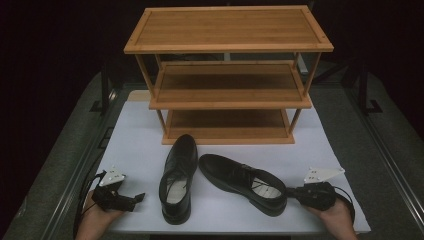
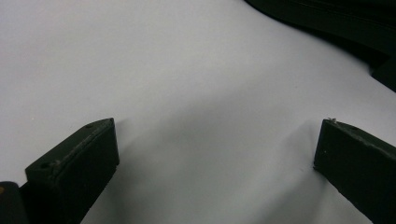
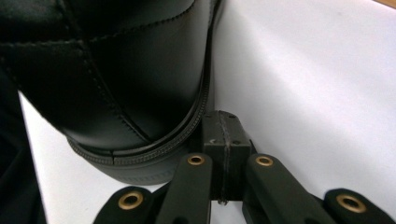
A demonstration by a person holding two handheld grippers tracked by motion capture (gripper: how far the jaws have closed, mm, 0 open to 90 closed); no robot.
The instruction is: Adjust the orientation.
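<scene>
Hands: two hands come in at the bottom edge of the high view, the left hand (image 1: 95, 217) and the right hand (image 1: 336, 216), each holding a gripper low over the white sheet (image 1: 135, 145).
Left gripper (image 1: 134, 199): held at the near left of the sheet, jaws pointing right toward the upright shoe, well short of touching it. In the left gripper view its two black jaws stand wide apart with bare white sheet between them and nothing clasped.
Right gripper (image 1: 291, 191): held at the near right, jaws pointing left at the heel of the angled shoe. In the right gripper view the two jaws are pressed together with no gap and nothing between them; their tip sits just at the heel's sole edge, very close or touching, which one I cannot tell.
Left shoe (image 1: 178, 176): black leather lace-up, lying lengthways, toe toward the rack and heel toward the person, between the left gripper and the other shoe.
Right shoe (image 1: 243, 182): matching black shoe, lying at a slant, toe pointing up-left near the first shoe's middle, heel at the right gripper.
Wooden rack (image 1: 227, 75): three-tier bamboo shelf standing at the far side of the sheet, all tiers bare, its bottom tier just beyond the first shoe's toe.
</scene>
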